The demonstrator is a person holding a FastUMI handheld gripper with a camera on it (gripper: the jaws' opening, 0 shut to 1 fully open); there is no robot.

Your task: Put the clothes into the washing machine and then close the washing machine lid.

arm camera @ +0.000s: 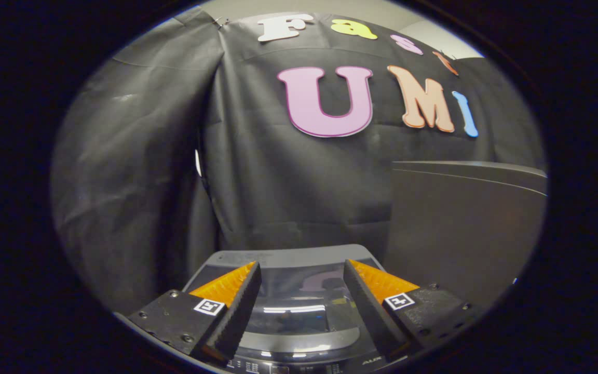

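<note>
a: how are the tongs held?

b: the gripper point(301, 275) is seen with its two fingers point(236, 301) spread wide apart, and nothing is pinched between them. orange ribbed backs and dark toothed inner pads are shown, with a small square marker on each finger mount.

a: and where is the washing machine found?

b: the washing machine point(299, 337) is seen directly below and between the fingers, viewed from above. its lid point(294, 306), a glossy dark panel with a grey frame, is seen lying flat and shut over the tub, with lights reflected in it. a strip of the control panel point(288, 368) is visible at the near edge, just under the finger bases.

a: are the clothes seen?

b: it cannot be told from this view; what lies under the reflective lid cannot be made out.

a: what else is near?

b: a grey cabinet point(465, 223) is placed beyond the machine, off to the right, against the black cloth wall point(138, 182).
</note>
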